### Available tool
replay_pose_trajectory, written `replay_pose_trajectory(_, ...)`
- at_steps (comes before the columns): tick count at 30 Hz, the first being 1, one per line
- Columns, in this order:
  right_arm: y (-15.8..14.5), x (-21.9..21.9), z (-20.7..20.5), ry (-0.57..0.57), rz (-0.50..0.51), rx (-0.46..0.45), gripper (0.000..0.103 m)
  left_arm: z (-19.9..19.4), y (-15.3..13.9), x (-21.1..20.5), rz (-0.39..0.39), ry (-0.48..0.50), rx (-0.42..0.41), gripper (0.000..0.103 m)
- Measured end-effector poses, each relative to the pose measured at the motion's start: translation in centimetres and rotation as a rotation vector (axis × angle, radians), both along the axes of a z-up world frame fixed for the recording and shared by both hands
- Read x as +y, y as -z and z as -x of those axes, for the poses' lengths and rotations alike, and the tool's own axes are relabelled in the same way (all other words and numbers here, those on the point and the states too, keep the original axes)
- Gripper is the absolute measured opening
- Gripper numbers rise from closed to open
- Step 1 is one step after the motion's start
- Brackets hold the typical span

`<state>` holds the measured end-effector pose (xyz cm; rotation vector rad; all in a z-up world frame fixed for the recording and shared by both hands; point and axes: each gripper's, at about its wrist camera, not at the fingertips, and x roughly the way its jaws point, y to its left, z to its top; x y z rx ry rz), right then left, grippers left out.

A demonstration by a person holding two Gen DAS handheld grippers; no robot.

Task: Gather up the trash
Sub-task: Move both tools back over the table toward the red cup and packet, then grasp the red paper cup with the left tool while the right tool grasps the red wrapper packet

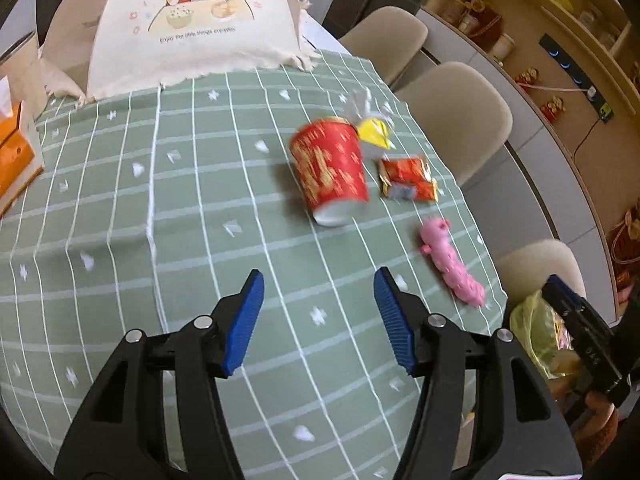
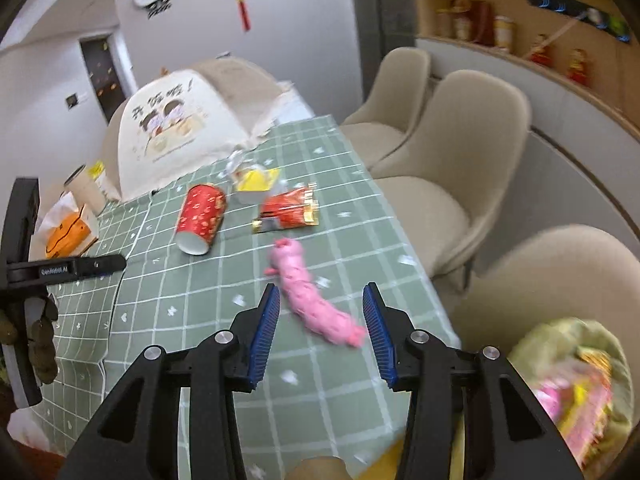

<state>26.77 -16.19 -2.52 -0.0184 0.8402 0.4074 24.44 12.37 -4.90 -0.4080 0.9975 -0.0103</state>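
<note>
A red paper cup (image 1: 330, 168) (image 2: 201, 211) lies on its side on the green checked tablecloth (image 1: 160, 220). Beside it lie a yellow and silver wrapper (image 1: 374, 130) (image 2: 254, 178), a red snack packet (image 1: 408, 179) (image 2: 289, 210) and a pink worm-shaped toy (image 1: 452, 264) (image 2: 310, 296). My left gripper (image 1: 318, 316) is open and empty, above the cloth short of the cup. My right gripper (image 2: 320, 332) is open, its blue pads (image 2: 266, 336) on either side of the pink toy's near end. A yellow-green trash bag (image 2: 576, 376) (image 1: 536, 332) with wrappers in it is at the lower right.
A cream food cover (image 1: 192, 20) (image 2: 180, 128) stands at the table's far end. An orange tissue box (image 1: 16, 148) (image 2: 66, 232) is at the left. Beige chairs (image 1: 456, 116) (image 2: 448, 184) line the right side of the table. A shelf (image 2: 520, 20) runs along the wall.
</note>
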Motion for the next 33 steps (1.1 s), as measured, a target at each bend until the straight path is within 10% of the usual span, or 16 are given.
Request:
replay_pose_trajectory(8, 3.2, 4.1, -4.8, -0.016, 0.043, 0.041, 0.041, -6.5, 1.6, 1.7, 0.063, 0.024, 0.004, 0.058)
replay_pose_trajectory(17, 4.9, 4.8, -9.2, -0.023, 0.059, 0.067, 0.041, -13.5, 4.1, -0.2, -0.039, 0.012, 0.025, 0.06)
replay_pose_trajectory(28, 6.3, 8.7, -18.9, -0.118, 0.053, 0.113, 0.041, -13.6, 5.7, 2.1, -0.093, -0.009, 0.067, 0.061)
replay_pose_trajectory(33, 8.6, 10.2, -20.9, -0.153, 0.075, 0.192, 0.041, -12.9, 5.8, 4.0, 0.001, 0.024, 0.05, 0.061)
